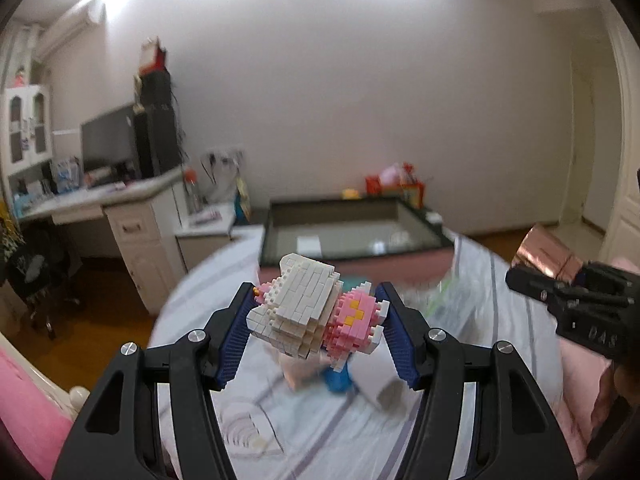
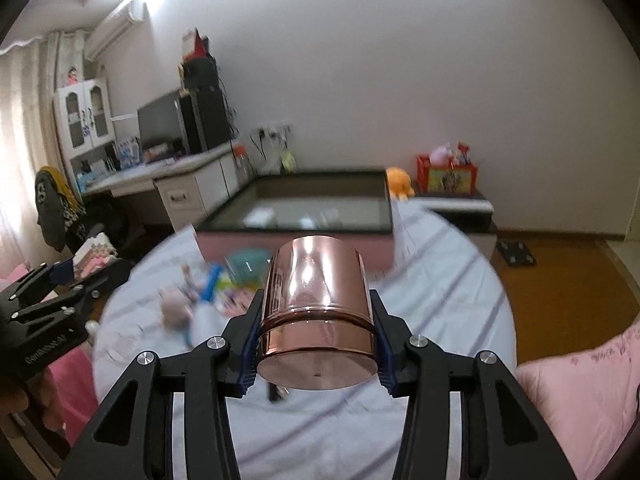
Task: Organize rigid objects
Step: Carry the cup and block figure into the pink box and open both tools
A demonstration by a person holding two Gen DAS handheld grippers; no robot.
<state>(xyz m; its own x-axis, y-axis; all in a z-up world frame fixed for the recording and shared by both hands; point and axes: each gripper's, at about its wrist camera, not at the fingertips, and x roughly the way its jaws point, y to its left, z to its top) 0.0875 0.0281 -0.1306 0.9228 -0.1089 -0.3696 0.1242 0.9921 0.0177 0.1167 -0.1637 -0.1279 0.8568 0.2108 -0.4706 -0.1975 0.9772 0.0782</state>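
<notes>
Copper-pink metal, mirror-smooth: a cylindrical tin (image 2: 318, 312) lies on its side between the jaws of the right gripper (image 2: 316, 344), flat base toward the camera, a thin raised seam ringing the body near that end. Ribbed blue pads (image 2: 247, 354) press both flanks; jaws part-open, closed on the tin, which is lifted clear of the bed.

Left gripper (image 1: 316, 332): same black plastic frame with silver pivot screws and ribbed blue pads (image 1: 234, 340). Jaws about half open, clamped on a figure of tiny bricks (image 1: 316, 316), stepped and blocky in outline, white on its left portion, pink with yellow studs on its right. Held above the bedsheet (image 1: 460, 360).

Bedsheet pale lavender with darker stripes, soft and wrinkled. On it, blurred: small toys (image 2: 208, 288), including a blue piece and a pinkish plush shape; details not readable.

Beyond the toys, a large rectangular box (image 2: 304, 216) with dark rim, pink wall and grey inner floor, holding a few pale flat items. Pink quilted fabric (image 2: 580, 392) at the right edge of the bed. Each gripper appears at the side of the other's view.
</notes>
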